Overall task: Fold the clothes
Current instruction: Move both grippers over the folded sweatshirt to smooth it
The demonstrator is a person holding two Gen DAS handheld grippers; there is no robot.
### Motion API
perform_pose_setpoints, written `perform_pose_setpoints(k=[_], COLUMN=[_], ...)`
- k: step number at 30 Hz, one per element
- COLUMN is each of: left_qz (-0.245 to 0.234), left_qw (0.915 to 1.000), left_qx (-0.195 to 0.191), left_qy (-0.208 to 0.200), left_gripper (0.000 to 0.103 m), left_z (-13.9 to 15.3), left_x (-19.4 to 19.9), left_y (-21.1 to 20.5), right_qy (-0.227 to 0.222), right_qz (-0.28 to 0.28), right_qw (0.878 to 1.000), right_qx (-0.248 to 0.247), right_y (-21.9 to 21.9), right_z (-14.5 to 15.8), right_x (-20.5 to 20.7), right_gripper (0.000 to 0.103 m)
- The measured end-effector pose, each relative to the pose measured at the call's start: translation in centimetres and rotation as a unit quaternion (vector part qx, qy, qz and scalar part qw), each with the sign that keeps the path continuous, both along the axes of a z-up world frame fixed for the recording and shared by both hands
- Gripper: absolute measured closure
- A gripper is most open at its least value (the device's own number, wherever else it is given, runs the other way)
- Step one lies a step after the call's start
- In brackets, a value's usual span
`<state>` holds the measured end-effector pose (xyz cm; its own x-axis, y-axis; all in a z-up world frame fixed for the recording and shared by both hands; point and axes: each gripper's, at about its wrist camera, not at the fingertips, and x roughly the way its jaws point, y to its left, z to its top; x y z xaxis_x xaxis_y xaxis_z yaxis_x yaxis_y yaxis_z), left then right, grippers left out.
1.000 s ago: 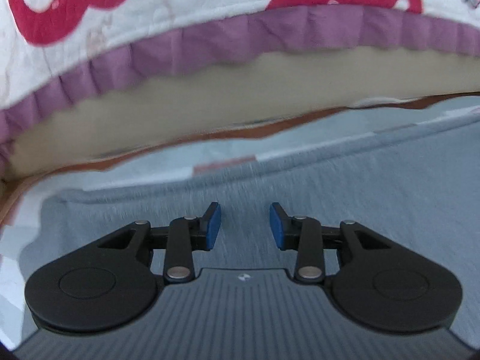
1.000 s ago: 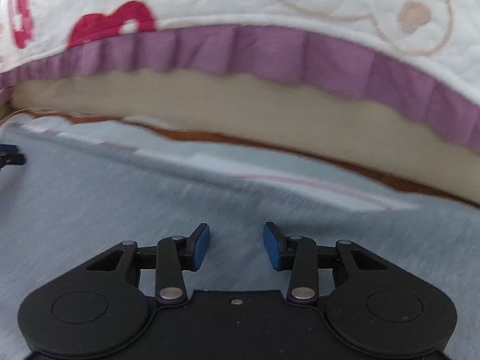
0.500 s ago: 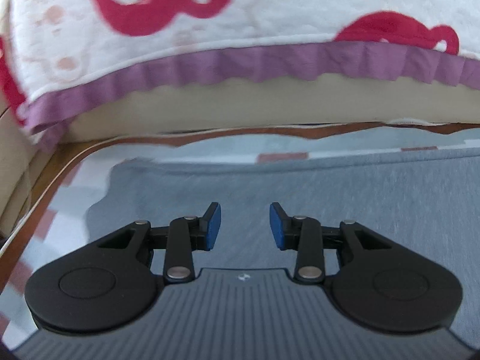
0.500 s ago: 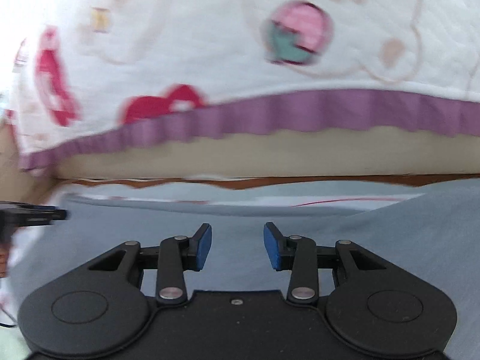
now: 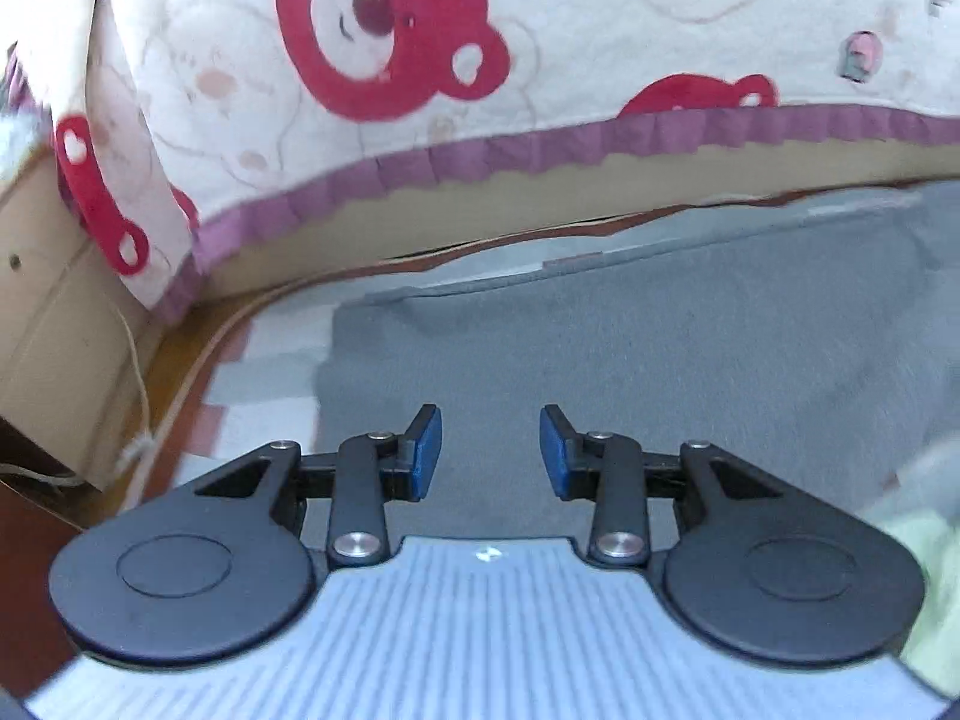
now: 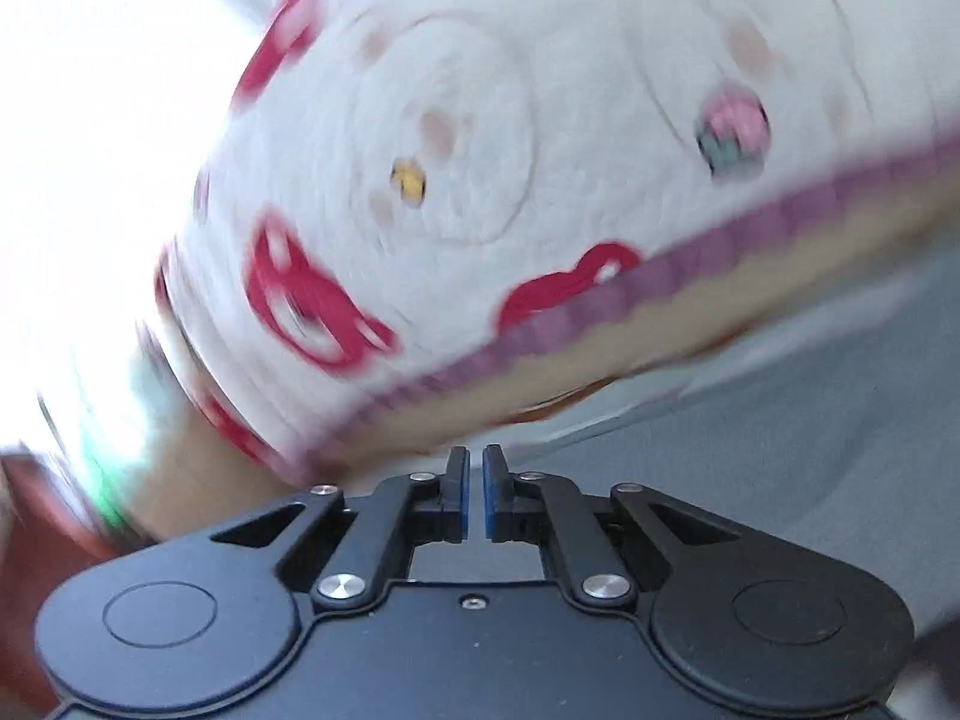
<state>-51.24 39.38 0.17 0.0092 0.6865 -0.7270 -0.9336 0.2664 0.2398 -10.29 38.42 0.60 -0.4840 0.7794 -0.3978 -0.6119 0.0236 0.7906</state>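
Note:
A grey garment (image 5: 630, 372) lies spread flat on a pale checked sheet (image 5: 264, 372). Its left edge and far corner show in the left wrist view. My left gripper (image 5: 491, 450) hovers over the garment's left part, open, with nothing between its blue pads. In the right wrist view the picture is tilted and blurred by motion. My right gripper (image 6: 475, 492) is shut, with only a thin slit between the pads and no cloth seen in them. The grey garment (image 6: 780, 450) lies to its right and below.
A bed with a white quilt printed with red bears (image 5: 540, 60) and a purple frill (image 5: 660, 138) rises just behind the garment. A cardboard box (image 5: 48, 300) and a cord stand at the left. A pale green cloth (image 5: 924, 540) shows at the right edge.
My right gripper went from open to shut, rolled sideways and swung towards the garment's left end. My left gripper pulled back and left, staying open, so the garment's left edge came into view.

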Motion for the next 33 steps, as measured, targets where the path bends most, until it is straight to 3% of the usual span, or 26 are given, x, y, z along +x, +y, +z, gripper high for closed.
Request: perform_pose_setpoints(k=[2,4,7,8,11,12,15,18,20,22,23,24,25,26,27,29,32,33], left_qz=[-0.020,-0.031,-0.047,-0.048,-0.033,-0.024,0.024,0.088,0.130,0.159,0.170,0.186,0.206,0.225,0.242,0.258,0.252,0.256], left_qw=[0.9996,0.9987,0.9972,0.9969,0.9974,0.9980,0.9978,0.9899,0.9811,0.9722,0.9685,0.9643,0.9593,0.9540,0.9489,0.9434,0.9470,0.9463], left_qx=[0.015,0.026,0.039,0.044,0.058,0.057,0.044,0.026,0.007,-0.013,-0.022,-0.028,-0.029,-0.031,-0.035,-0.052,-0.053,-0.046], left_qy=[0.013,0.031,0.044,0.044,0.024,0.011,-0.042,-0.108,-0.143,-0.171,-0.180,-0.186,-0.191,-0.196,-0.200,-0.201,-0.192,-0.193], left_gripper=[0.068,0.065,0.051,0.049,0.044,0.044,0.044,0.044,0.044,0.044,0.044,0.044,0.044,0.044,0.044,0.044,0.042,0.037], left_z=[2.6,4.8,7.5,8.1,8.4,7.9,5.3,0.8,-3.0,-6.6,-8.5,-10.2,-11.7,-13.2,-14.4,-16.3,-16.7,-16.6], left_x=[-1.6,-2.8,-4.9,-5.6,-8.0,-8.8,-11.4,-13.5,-14.3,-15.0,-15.4,-15.7,-16.2,-16.7,-17.1,-18.0,-19.0,-19.4], left_y=[-1.0,-1.4,-1.5,-1.4,-0.6,0.0,2.3,4.7,5.7,6.5,6.9,7.2,7.3,7.3,7.2,7.0,6.8,6.7], right_qy=[0.095,-0.019,-0.195,-0.223,-0.295,-0.313,-0.367,-0.418,-0.399,-0.398,-0.404,-0.415,-0.425,-0.436,-0.448,-0.500,-0.516,-0.520], right_qz=[-0.012,0.001,0.036,0.060,0.128,0.142,0.183,0.222,0.236,0.247,0.250,0.258,0.266,0.270,0.275,0.288,0.302,0.302], right_qw=[0.993,0.994,0.972,0.964,0.941,0.935,0.911,0.881,0.886,0.883,0.880,0.872,0.865,0.857,0.849,0.811,0.790,0.789], right_qx=[-0.074,-0.107,-0.126,-0.129,-0.106,-0.090,-0.042,0.006,0.008,0.014,0.016,0.024,0.032,0.044,0.056,0.100,0.135,0.127], right_y=[1.6,3.1,4.8,5.3,6.1,6.2,6.6,7.1,7.1,7.5,7.7,7.9,8.1,8.1,8.1,6.8,6.1,6.4], right_z=[1.9,5.6,9.6,9.8,9.5,8.5,5.4,2.3,0.1,-2.1,-3.0,-4.0,-5.0,-5.8,-6.6,-7.8,-9.6,-10.0], right_x=[0.1,-2.6,-7.1,-8.5,-11.2,-12.2,-15.1,-17.9,-19.2,-20.5,-21.2,-22.0,-22.7,-23.2,-23.8,-25.1,-26.0,-26.3], right_gripper=[0.097,0.093,0.091,0.086,0.057,0.057,0.057,0.057,0.058,0.059,0.061,0.070,0.082,0.103,0.103,0.103,0.103,0.102])
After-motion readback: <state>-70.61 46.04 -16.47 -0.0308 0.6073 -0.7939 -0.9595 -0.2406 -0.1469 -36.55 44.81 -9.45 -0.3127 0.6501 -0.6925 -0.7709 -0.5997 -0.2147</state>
